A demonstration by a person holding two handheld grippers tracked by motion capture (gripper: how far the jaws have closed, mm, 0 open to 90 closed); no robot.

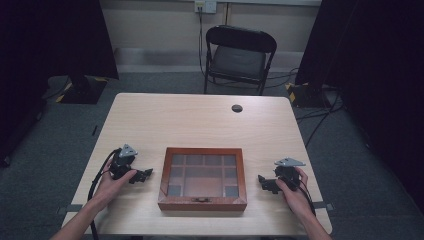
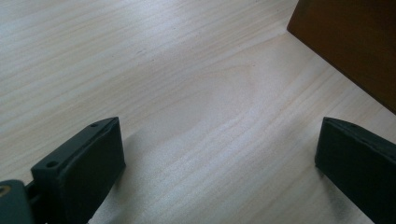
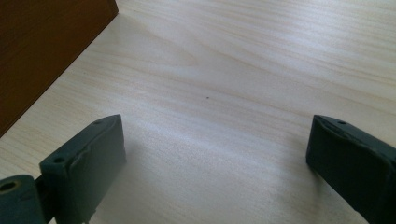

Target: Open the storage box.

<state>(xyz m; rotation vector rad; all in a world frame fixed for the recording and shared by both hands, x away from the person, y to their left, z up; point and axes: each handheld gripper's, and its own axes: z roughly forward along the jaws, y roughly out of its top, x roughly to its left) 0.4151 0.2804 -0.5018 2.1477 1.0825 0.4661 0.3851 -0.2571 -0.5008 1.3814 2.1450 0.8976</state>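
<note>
One wooden box (image 1: 202,178) sits at the near middle of the pale wood-grain surface (image 1: 200,120), a flat reddish-brown rectangle with a glass lid, a small latch on its front edge and a grid of compartments showing through. Two tools flank it, one per hand: the left tool (image 1: 145,174) rests on the surface just left of the box, the right tool (image 1: 262,179) just right of it, both pointing inward. Left gripper view: two blocky matte-black jaws stand wide apart with bare surface between them and the box's smooth brown wall (image 2: 355,42) off to one side. Right gripper view: same story, jaws spread wide, nothing between them. One black folding chair (image 1: 239,55) stands beyond the surface.
</note>
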